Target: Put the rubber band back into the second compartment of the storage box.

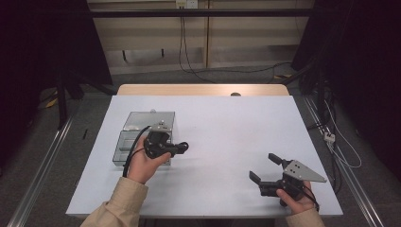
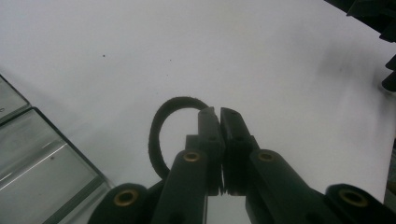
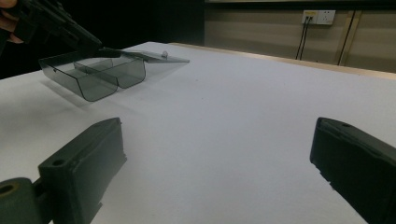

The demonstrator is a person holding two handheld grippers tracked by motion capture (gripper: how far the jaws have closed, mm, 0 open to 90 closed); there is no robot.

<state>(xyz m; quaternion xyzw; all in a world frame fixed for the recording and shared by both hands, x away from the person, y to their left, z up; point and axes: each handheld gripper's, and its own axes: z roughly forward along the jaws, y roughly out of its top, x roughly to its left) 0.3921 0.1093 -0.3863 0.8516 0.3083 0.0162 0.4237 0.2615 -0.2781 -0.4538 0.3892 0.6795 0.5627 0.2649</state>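
The left gripper [image 2: 219, 112] is pinching a black loop [image 2: 161, 135], its jaws clenched on the band. The loop is looking thin, matte and slightly fuzzy, curving out in a rounded arc to one side of the jaws and hanging above the white surface [image 1: 227, 132]. It is sitting just beside a clear, smoky-grey plastic box [image 1: 142, 135] with its lid lying open. The right gripper [image 1: 265, 166] is resting well apart, its jaws spread wide and holding nothing.
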